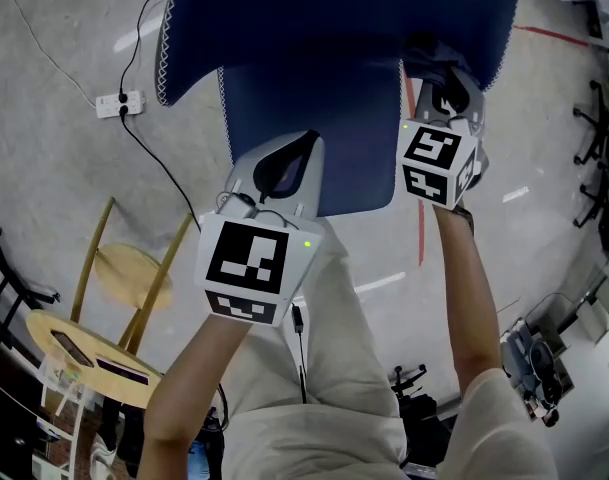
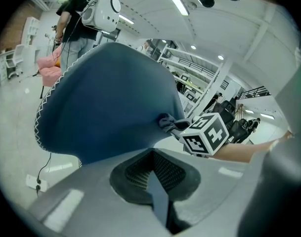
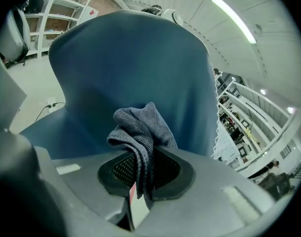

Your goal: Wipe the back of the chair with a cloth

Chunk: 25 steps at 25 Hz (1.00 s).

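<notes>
The blue fabric chair (image 1: pixel 314 78) fills the top of the head view, and its back (image 3: pixel 135 63) rises wide in front of the right gripper. My right gripper (image 3: pixel 138 191) is shut on a crumpled grey cloth (image 3: pixel 140 125). It holds the cloth at the chair back's right side (image 1: pixel 436 68), and the cloth (image 2: pixel 168 122) looks pressed to the blue fabric. My left gripper (image 1: pixel 287 158) hovers at the chair's near edge, left of the right one. Its jaws (image 2: pixel 157 194) are shut with nothing in them.
A wooden stool (image 1: pixel 129 268) and a round wooden table (image 1: pixel 79 353) stand at lower left. A white power strip (image 1: pixel 119 103) with a black cable lies on the floor at left, and a red tape line (image 1: pixel 421 223) runs beside the chair. A person (image 2: pixel 73 19) stands far behind.
</notes>
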Available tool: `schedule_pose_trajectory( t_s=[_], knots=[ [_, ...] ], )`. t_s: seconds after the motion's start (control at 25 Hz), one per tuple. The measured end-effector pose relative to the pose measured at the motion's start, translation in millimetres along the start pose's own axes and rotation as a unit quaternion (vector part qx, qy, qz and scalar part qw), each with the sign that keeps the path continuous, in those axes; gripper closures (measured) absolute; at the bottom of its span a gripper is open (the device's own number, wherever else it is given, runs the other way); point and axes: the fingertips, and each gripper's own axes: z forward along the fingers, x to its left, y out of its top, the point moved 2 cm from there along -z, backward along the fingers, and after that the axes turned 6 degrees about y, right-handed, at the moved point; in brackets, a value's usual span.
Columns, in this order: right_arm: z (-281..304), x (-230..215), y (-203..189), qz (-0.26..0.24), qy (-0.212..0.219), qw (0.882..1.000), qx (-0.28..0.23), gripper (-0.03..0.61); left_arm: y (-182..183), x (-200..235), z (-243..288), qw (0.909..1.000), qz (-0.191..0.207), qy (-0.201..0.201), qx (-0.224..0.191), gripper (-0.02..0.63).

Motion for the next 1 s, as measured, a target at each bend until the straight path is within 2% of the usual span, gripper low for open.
schedule_pose_trajectory(
  t_s=[0.28, 0.4, 0.56, 1.0],
  knots=[
    [18.8, 12.8, -19.5, -0.003, 0.006, 1.0, 0.015, 0.515, -8.7, 5.3, 1.4, 1.0, -0.006, 0.004, 0.004, 0.614],
    [31.3, 21.4, -31.4, 0.005, 0.024, 0.999, 0.022, 0.514, -11.2, 9.5, 1.8, 0.9999, -0.008, 0.009, 0.005, 0.614],
    [43.6, 26.0, -42.4, -0.02, 0.026, 0.999, 0.015, 0.515, -11.8, 11.0, 3.0, 0.9999, -0.009, 0.011, 0.004, 0.614],
    [104.4, 57.8, -89.1, -0.035, 0.103, 0.992, 0.061, 0.514, -27.4, 21.9, 15.9, 0.9995, -0.012, 0.022, 0.019, 0.614]
  ],
)
